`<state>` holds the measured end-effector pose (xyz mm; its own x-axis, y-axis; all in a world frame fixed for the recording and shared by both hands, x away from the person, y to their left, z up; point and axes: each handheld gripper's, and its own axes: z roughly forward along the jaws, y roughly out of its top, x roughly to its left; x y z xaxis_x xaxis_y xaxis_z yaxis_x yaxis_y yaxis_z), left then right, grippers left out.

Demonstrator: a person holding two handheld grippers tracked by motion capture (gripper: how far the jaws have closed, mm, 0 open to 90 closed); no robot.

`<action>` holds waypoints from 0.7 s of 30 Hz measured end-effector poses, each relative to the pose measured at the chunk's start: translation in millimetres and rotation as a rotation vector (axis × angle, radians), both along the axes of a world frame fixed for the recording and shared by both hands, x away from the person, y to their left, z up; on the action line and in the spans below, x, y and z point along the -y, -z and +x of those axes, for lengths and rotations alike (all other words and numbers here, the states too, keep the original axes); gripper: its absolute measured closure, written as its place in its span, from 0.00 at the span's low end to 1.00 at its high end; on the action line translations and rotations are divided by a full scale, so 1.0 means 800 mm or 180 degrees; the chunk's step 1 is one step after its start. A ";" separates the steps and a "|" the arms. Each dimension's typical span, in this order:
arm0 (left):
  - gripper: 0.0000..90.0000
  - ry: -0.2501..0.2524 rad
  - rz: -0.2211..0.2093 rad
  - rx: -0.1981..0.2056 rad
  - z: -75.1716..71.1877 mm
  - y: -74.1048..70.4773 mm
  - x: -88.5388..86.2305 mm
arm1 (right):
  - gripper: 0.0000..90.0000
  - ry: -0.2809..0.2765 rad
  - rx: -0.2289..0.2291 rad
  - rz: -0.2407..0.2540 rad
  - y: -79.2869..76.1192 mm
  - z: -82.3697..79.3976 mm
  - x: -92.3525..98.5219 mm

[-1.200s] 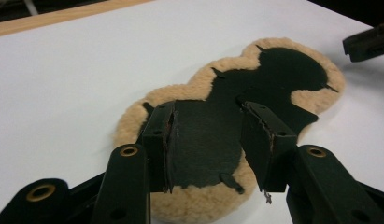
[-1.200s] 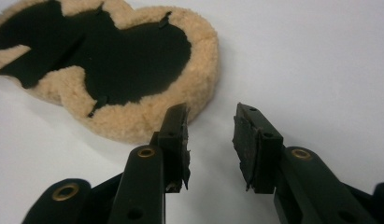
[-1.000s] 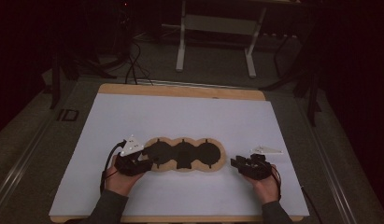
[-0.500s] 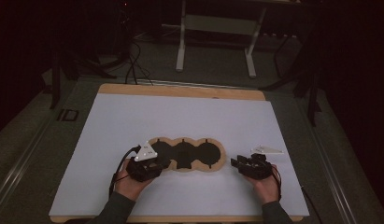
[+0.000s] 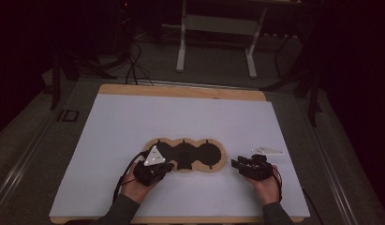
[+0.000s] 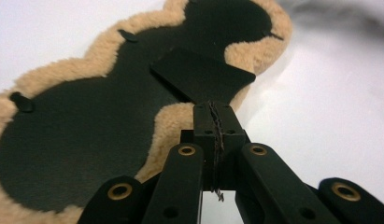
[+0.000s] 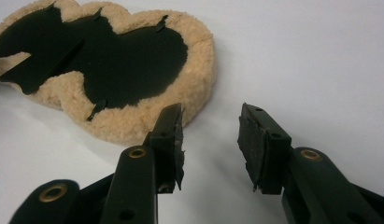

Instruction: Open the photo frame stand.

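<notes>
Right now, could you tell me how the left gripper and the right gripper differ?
The left gripper has its jaws closed together, at the near edge of the fleece pad; the right gripper stands open with nothing between its jaws, clear of that pad. Both are black, hand-held, low over the white table.

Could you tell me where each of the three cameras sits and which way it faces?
High view: above the person's side, looking forward and down on the table; shows both hands, left gripper, right gripper.
Left gripper view: rides that gripper, looks along shut jaws.
Right gripper view: looks along parted jaws at the table.
All share the fleece-edged black pad.
</notes>
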<state>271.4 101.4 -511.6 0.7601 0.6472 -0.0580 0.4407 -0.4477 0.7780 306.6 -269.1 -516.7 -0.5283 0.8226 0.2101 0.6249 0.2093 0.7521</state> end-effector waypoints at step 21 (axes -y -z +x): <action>1.00 0.0093 0.0186 -0.0091 0.000 0.015 0.016 | 0.65 -0.0008 -0.0001 0.0010 0.001 0.000 0.000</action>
<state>271.6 88.2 -523.5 0.7773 0.6277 -0.0428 0.4485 -0.5051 0.7374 306.6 -269.2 -517.2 -0.5303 0.8206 0.2129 0.6247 0.2085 0.7525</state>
